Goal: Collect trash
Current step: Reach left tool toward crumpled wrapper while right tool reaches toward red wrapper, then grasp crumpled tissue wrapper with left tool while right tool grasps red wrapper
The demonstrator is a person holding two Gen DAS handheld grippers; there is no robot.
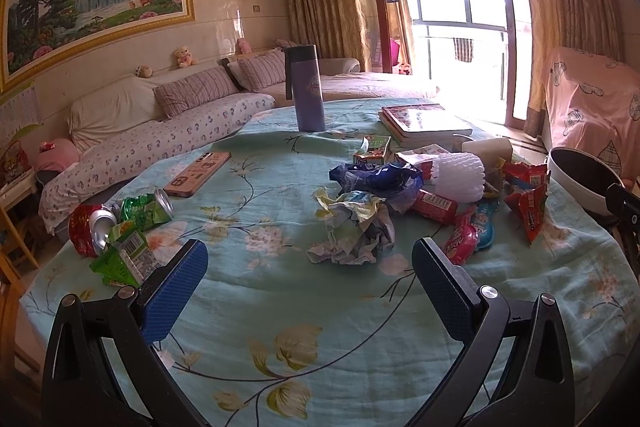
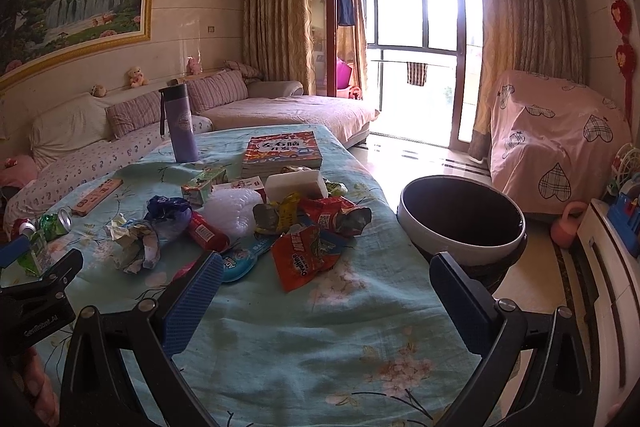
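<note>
As seen from the left wrist, the left gripper (image 1: 310,267) hovers with jaws released and empty over the floral-covered surface (image 1: 320,347), the crumpled paper (image 1: 354,231) lying just ahead and crushed cans (image 1: 120,223) off to its left. From the right wrist, the right gripper (image 2: 326,283) is likewise spread and empty, facing snack wrappers (image 2: 308,243) beside the bin (image 2: 460,223); collection appears not yet begun, and the next move calls for closing on one piece.

place: home living room | cues: sofa (image 1: 160,123); framed landscape painting (image 1: 96,3); curtains (image 2: 276,19); balcony door (image 2: 412,47)
</note>
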